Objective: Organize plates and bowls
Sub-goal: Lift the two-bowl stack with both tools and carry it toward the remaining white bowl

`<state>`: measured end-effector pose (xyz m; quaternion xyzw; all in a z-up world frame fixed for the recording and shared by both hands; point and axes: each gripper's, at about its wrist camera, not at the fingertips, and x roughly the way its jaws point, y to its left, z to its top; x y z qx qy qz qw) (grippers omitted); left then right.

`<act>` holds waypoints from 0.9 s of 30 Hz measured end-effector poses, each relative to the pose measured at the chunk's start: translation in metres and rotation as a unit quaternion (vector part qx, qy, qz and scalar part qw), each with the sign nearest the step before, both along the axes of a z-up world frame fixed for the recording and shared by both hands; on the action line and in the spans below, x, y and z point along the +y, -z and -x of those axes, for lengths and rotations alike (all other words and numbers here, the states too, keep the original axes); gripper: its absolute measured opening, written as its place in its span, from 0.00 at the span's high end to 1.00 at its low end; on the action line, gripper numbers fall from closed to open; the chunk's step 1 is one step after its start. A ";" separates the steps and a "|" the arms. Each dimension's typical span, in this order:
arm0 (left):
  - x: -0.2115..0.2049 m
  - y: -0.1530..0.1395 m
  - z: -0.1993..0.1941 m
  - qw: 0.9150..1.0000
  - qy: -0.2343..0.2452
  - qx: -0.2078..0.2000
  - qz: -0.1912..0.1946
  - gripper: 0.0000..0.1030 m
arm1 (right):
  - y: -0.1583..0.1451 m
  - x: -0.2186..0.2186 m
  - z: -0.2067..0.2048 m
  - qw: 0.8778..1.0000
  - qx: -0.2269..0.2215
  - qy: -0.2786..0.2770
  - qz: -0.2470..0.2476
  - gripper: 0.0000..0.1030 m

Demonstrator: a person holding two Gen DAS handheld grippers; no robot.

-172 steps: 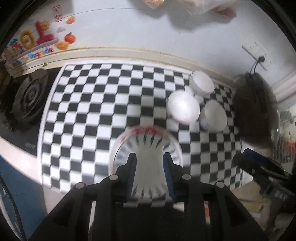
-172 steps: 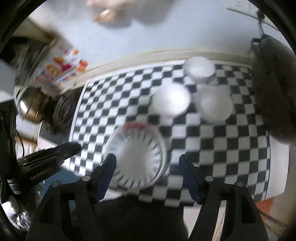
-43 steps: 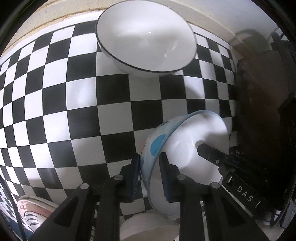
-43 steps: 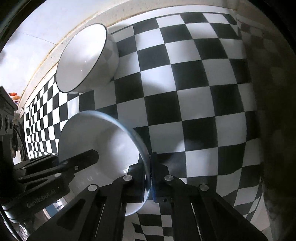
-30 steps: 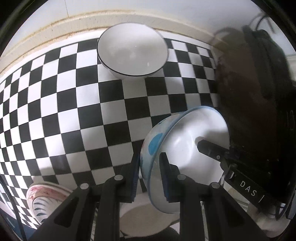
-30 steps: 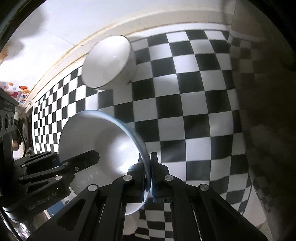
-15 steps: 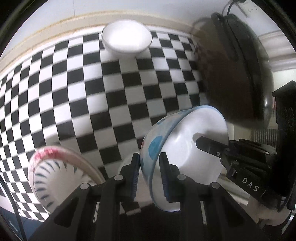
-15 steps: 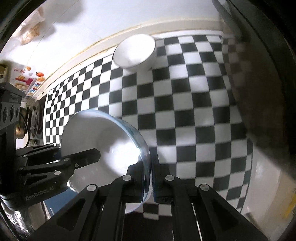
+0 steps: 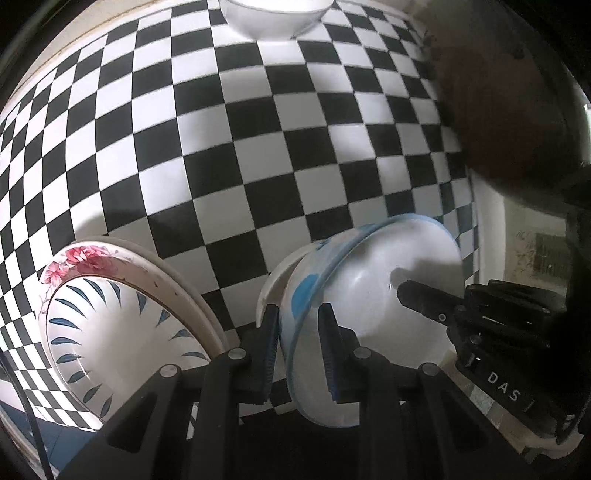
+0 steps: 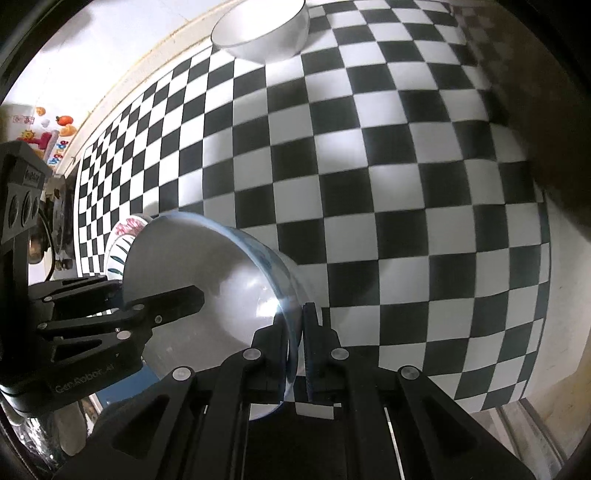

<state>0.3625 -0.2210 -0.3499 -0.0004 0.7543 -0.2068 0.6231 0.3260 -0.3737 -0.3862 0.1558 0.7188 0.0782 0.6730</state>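
A white bowl with blue spots (image 9: 373, 295) is held by both grippers, each pinching its rim on opposite sides. My left gripper (image 9: 297, 345) is shut on the near rim; my right gripper (image 10: 295, 343) is shut on the other rim, the bowl (image 10: 207, 284) tilted to its left. Under the bowl a plain white bowl's rim (image 9: 271, 284) shows. A flowered plate (image 9: 110, 328) lies at lower left, also in the right wrist view (image 10: 122, 240). A white bowl with a dark rim (image 9: 277, 16) stands at the far edge, also in the right wrist view (image 10: 262, 33).
The black-and-white checkered mat (image 9: 258, 129) covers the counter. A dark rounded appliance (image 9: 509, 96) stands at the right edge of the mat. A stove (image 10: 55, 221) lies beyond the mat's left end. The wall (image 10: 110, 55) runs behind.
Both grippers have carried the blue-spotted bowl back from the far bowls and lowered it toward the plain white bowl beside the flowered plate. The mat now looks closer.
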 end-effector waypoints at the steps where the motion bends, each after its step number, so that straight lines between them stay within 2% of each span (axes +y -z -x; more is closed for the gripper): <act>1: 0.001 0.003 0.001 1.000 0.000 0.004 -0.002 0.81 | 0.002 0.000 0.001 1.000 0.002 0.001 -0.002 0.91; 12: -0.007 0.014 0.012 0.999 0.028 0.006 -0.028 0.81 | 0.015 0.008 0.006 1.000 0.022 -0.008 -0.002 0.90; 27: -0.005 0.016 0.013 0.999 0.021 0.016 -0.020 0.81 | 0.017 0.004 0.007 0.999 0.039 0.001 -0.016 0.87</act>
